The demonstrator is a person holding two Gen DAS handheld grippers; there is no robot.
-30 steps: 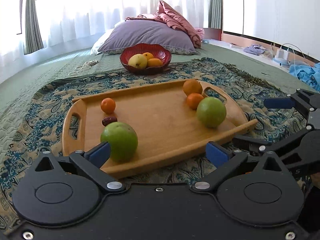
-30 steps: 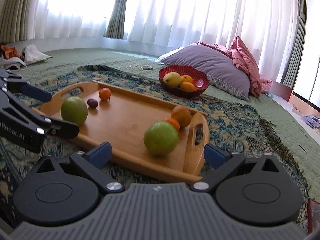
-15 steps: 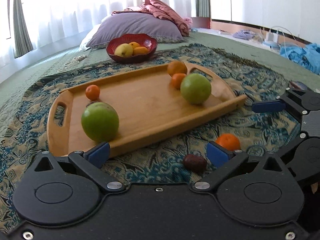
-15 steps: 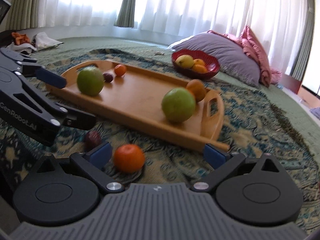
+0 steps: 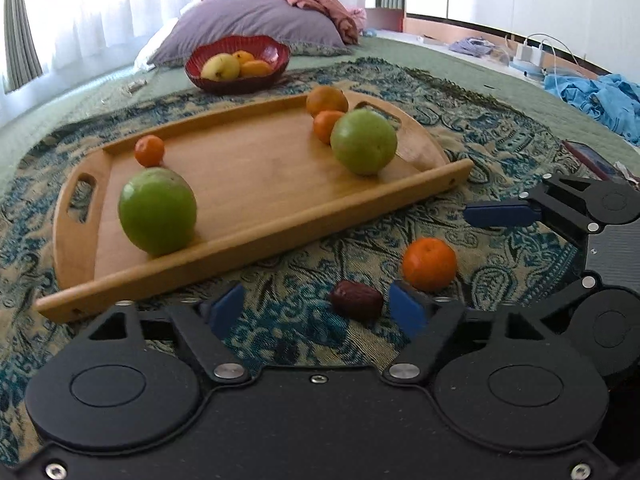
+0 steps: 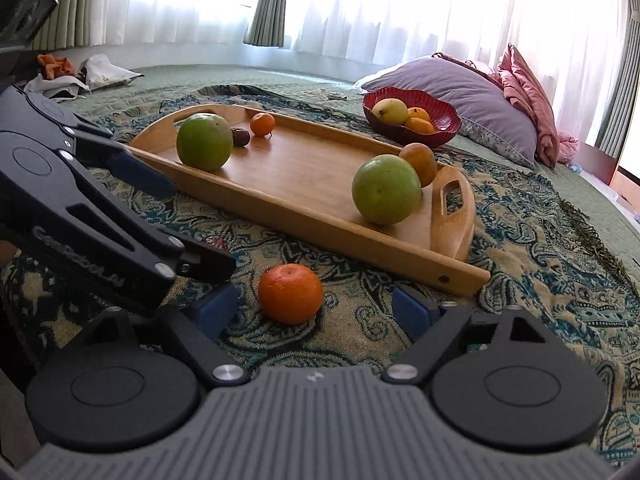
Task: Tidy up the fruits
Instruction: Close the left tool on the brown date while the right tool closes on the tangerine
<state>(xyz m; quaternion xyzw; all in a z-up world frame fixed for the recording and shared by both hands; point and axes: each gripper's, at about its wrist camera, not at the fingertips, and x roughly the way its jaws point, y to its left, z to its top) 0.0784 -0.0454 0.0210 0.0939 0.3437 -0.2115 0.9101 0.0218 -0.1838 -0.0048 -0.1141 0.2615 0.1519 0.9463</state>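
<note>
Both your grippers have dropped to the cloth and are closing, the left gripper [image 5: 312, 308] half-wide around the date [image 5: 356, 299], the right gripper [image 6: 316, 312] wider around the orange [image 6: 290, 293], neither gripped yet.

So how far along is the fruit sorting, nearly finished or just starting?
Early, it seems. The red bowl already holds a few fruits. Right now the left hand-held gripper is closing around a date on the cloth, and the right hand-held gripper around a loose tangerine; neither is gripped yet. Two green fruits, several oranges and another date wait on the wooden tray.
</note>
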